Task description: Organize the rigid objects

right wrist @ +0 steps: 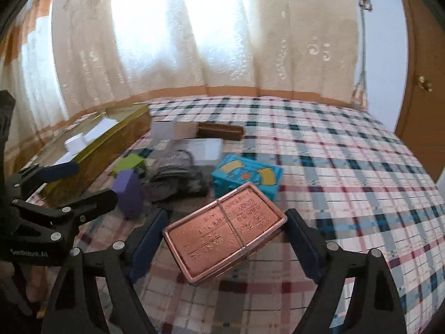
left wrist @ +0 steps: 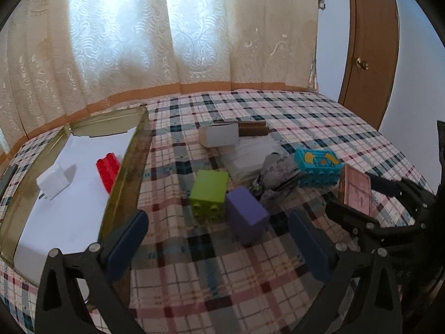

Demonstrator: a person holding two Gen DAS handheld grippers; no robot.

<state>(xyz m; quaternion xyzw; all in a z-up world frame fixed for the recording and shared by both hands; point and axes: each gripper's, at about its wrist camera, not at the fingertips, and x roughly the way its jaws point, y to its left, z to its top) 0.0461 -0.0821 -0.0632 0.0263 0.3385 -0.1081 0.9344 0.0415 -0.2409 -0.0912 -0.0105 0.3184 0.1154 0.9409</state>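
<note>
A copper-pink flat box [right wrist: 224,228] with a band around it sits between my right gripper's [right wrist: 225,228] wide pads, which touch its two ends; it also shows in the left wrist view [left wrist: 357,190]. My left gripper [left wrist: 218,239] is open and empty, just in front of a purple block [left wrist: 246,217] and a green brick [left wrist: 210,189]. A turquoise brick [left wrist: 318,165] lies to the right. A gold tin tray [left wrist: 128,172] on the left holds a red brick [left wrist: 108,171] and a white cube [left wrist: 54,181].
A white box [left wrist: 219,133], a brown comb-like bar [left wrist: 253,128], a white tray [right wrist: 207,147] and crumpled grey cloth [right wrist: 175,178] lie on the plaid tablecloth [right wrist: 347,167]. Curtains hang behind; a wooden door [left wrist: 370,41] stands at the right.
</note>
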